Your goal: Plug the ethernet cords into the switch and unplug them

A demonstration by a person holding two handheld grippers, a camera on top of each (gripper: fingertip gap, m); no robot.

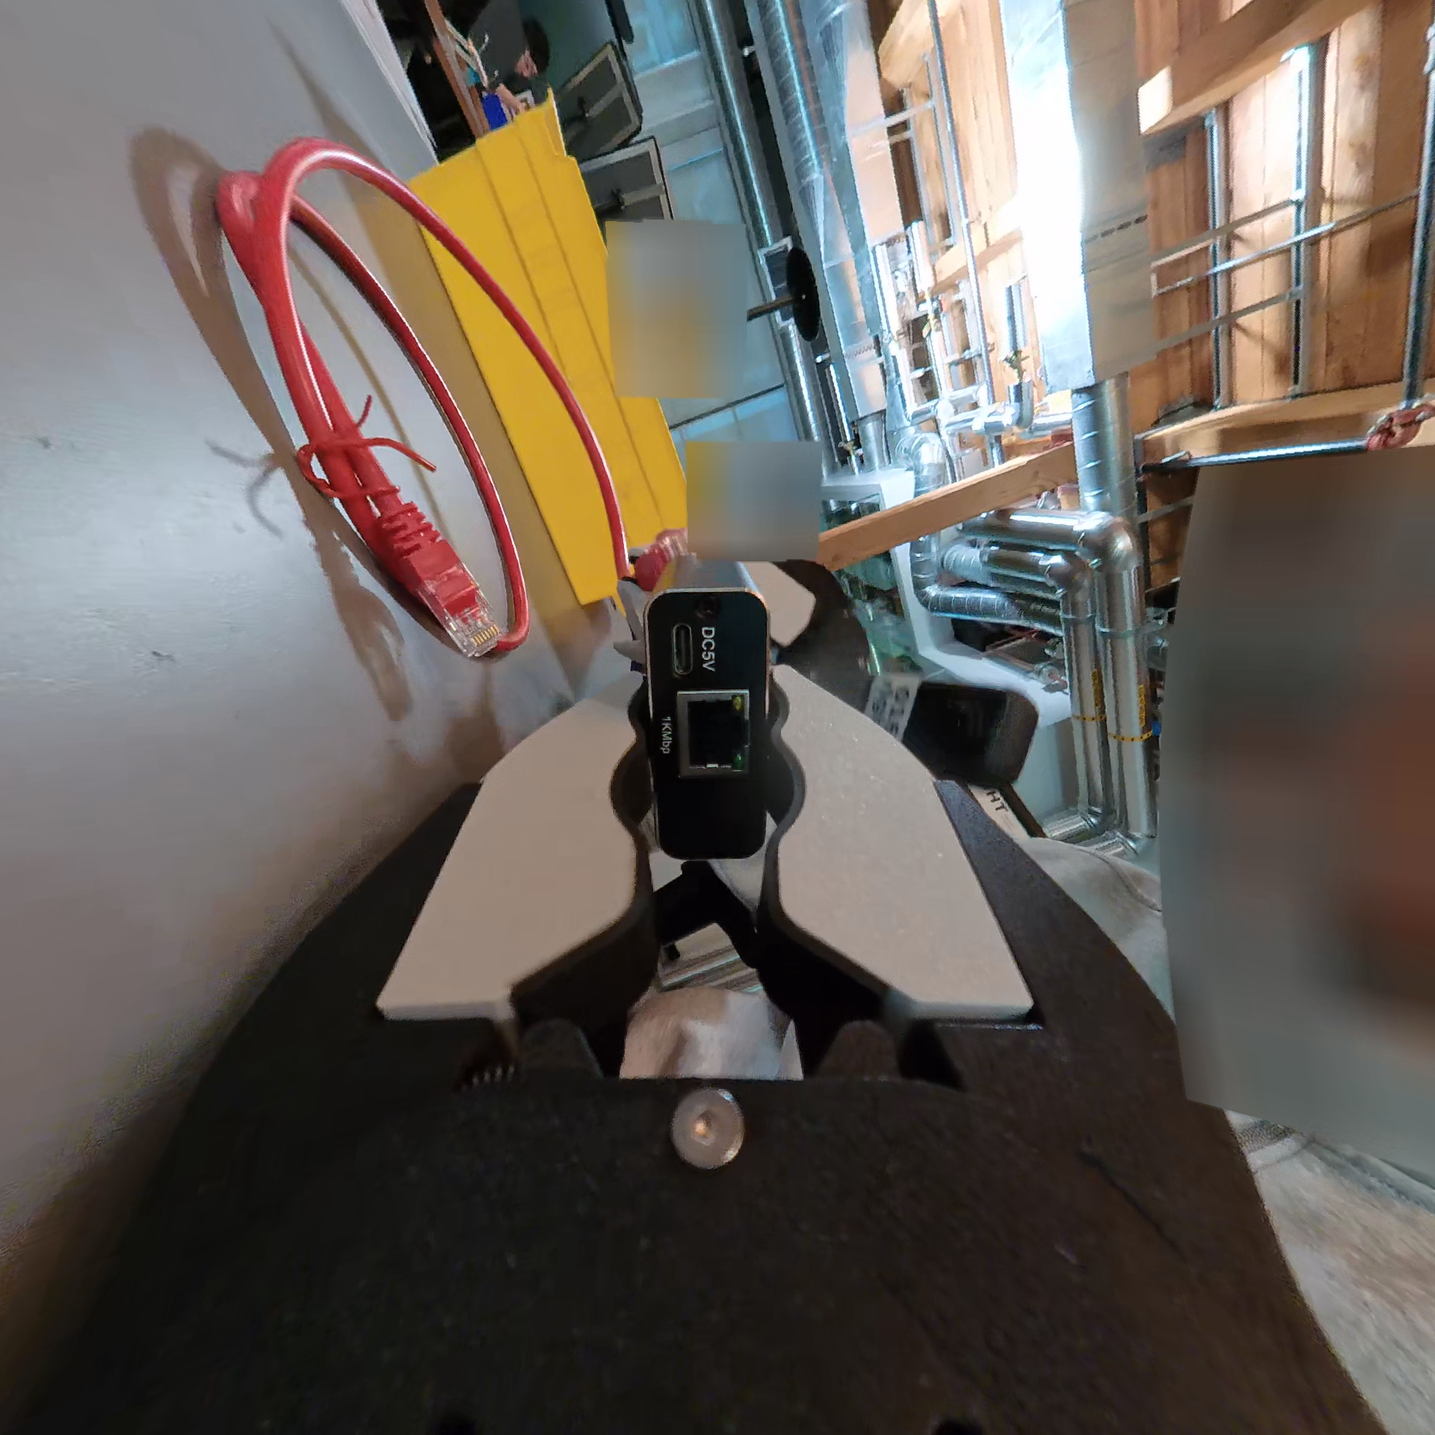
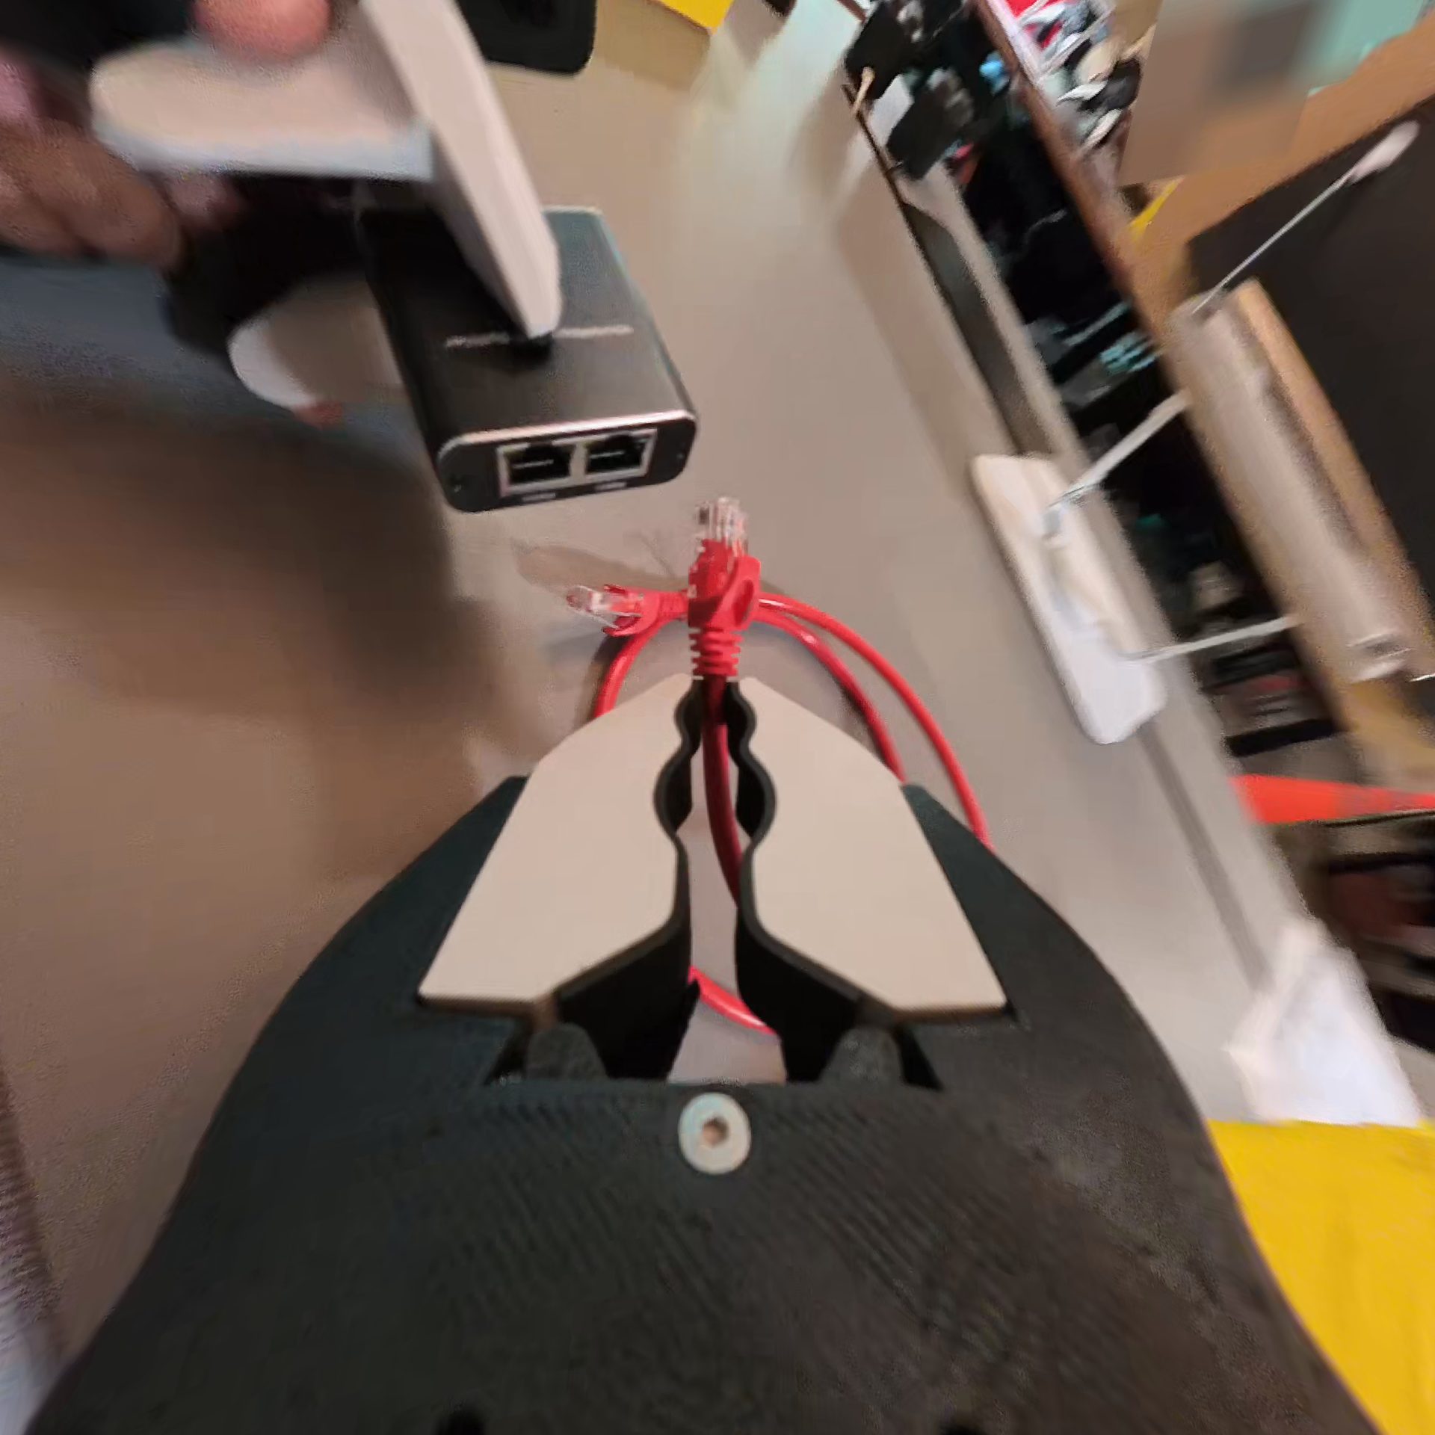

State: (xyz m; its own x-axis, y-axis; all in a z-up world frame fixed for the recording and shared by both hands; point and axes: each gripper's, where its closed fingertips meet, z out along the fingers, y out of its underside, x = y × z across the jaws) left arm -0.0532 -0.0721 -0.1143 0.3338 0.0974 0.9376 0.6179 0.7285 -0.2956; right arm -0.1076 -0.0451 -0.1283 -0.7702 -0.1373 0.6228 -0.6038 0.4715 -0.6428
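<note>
My left gripper (image 1: pixel 707 699) is shut on the small black switch (image 1: pixel 708 722) and holds it above the table, its single-port end toward the camera. In the right wrist view the switch (image 2: pixel 536 373) shows two empty ports (image 2: pixel 576 464), with a left finger (image 2: pixel 481 194) pressed on its top. My right gripper (image 2: pixel 714 683) is shut on the red ethernet cord (image 2: pixel 718 784) just behind its boot. The clear plug (image 2: pixel 720 528) points at the two ports, a short gap away and not inserted. The cord's other plug (image 1: pixel 460 607) lies free on the table.
The grey table (image 1: pixel 155 699) carries the looped cord (image 1: pixel 497 342). A yellow bin (image 1: pixel 528 349) stands behind the loop and shows at the lower right of the right wrist view (image 2: pixel 1335 1258). A white strip-like object (image 2: pixel 1064 598) lies near the table's far edge, with shelving beyond.
</note>
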